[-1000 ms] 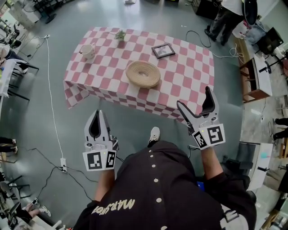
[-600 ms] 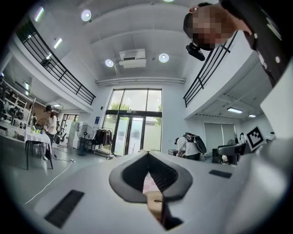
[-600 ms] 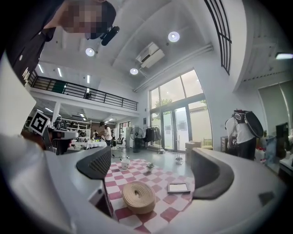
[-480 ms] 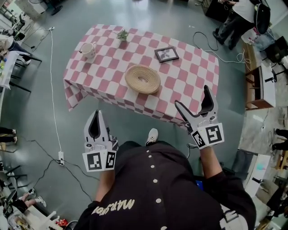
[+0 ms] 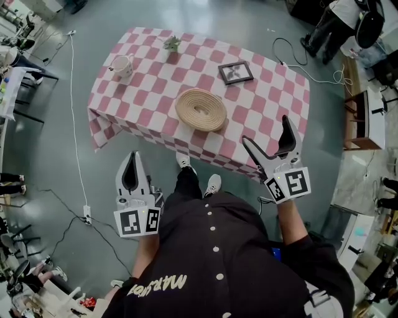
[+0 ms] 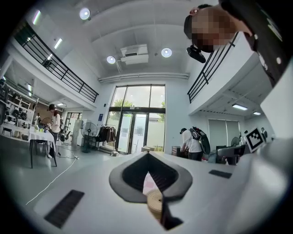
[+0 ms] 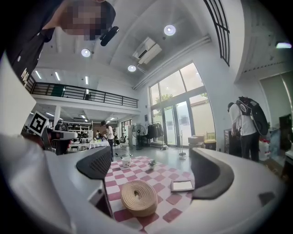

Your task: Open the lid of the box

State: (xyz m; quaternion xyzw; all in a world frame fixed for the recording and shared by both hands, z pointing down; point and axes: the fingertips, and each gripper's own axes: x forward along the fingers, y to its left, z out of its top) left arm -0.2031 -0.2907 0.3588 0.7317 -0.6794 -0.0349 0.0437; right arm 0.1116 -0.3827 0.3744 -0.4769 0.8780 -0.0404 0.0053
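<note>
A round woven box (image 5: 201, 109) with its lid on sits near the middle of the table with the pink and white checked cloth (image 5: 273, 105). Both grippers hang in the air short of the table's near edge. My left gripper (image 5: 134, 156) is shut and empty, over the floor at the table's near left corner. My right gripper (image 5: 266, 131) is open and empty, at the near right edge. In the right gripper view the woven box (image 7: 139, 197) lies ahead between the open gripper (image 7: 153, 171) jaws. The left gripper (image 6: 147, 155) view shows a slice of the woven box (image 6: 155, 201) through the shut jaws.
A white cup (image 5: 122, 64), a small plant (image 5: 172, 43) and a picture frame (image 5: 236, 72) stand on the far part of the table. A white cable (image 5: 73, 124) runs down the floor to a power strip (image 5: 87, 215). People (image 5: 329, 18) stand at the back right by shelves (image 5: 357, 105).
The person has stepped toward the table, a foot now forward under its near edge. Both grippers keep their pose: left shut, right open.
</note>
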